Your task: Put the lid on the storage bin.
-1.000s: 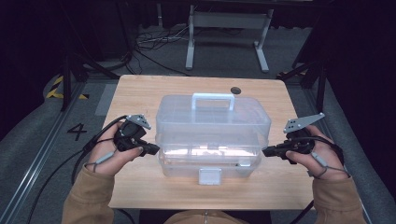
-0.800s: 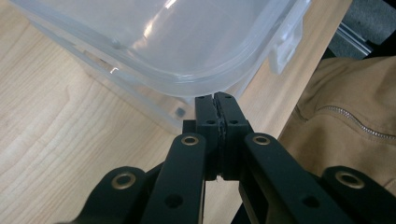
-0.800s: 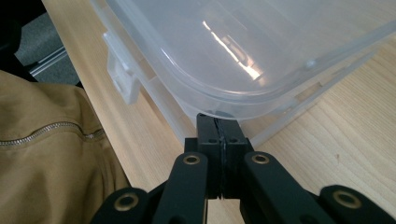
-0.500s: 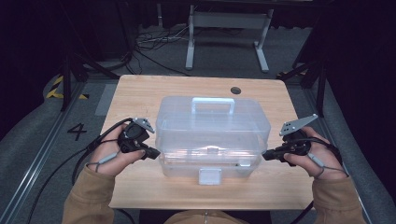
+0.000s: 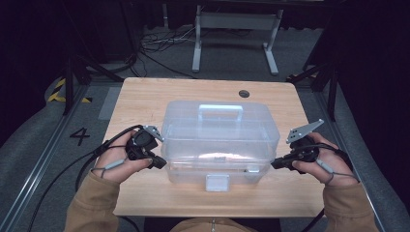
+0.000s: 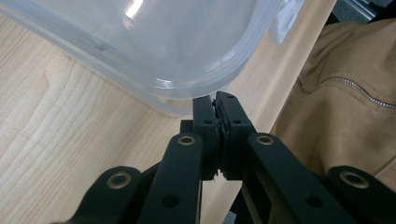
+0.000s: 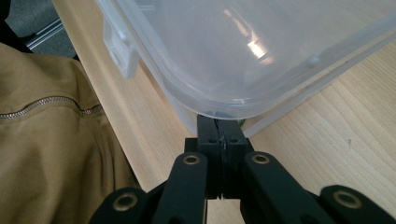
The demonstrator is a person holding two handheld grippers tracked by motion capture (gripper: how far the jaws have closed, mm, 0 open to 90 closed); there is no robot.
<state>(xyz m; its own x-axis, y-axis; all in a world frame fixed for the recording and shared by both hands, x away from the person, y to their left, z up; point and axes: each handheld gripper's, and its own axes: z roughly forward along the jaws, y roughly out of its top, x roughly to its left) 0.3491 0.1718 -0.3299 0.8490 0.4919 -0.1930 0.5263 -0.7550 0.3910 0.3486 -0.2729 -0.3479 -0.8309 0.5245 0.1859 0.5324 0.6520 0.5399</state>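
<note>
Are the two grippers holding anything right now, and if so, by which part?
Nothing is held. The left gripper and the right gripper are both shut, with their tips at the near corners of the clear plastic box, under its lid rim.

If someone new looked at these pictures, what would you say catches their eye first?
The large clear plastic box with a moulded lid handle sits mid-table on the pale wooden table, its front latch facing the person. A black claw flanks it on each side: the left claw and the right claw, both with jaws shut, tips at the box's lower front corners just under the lid rim. Tan sleeves enter from below.
</note>
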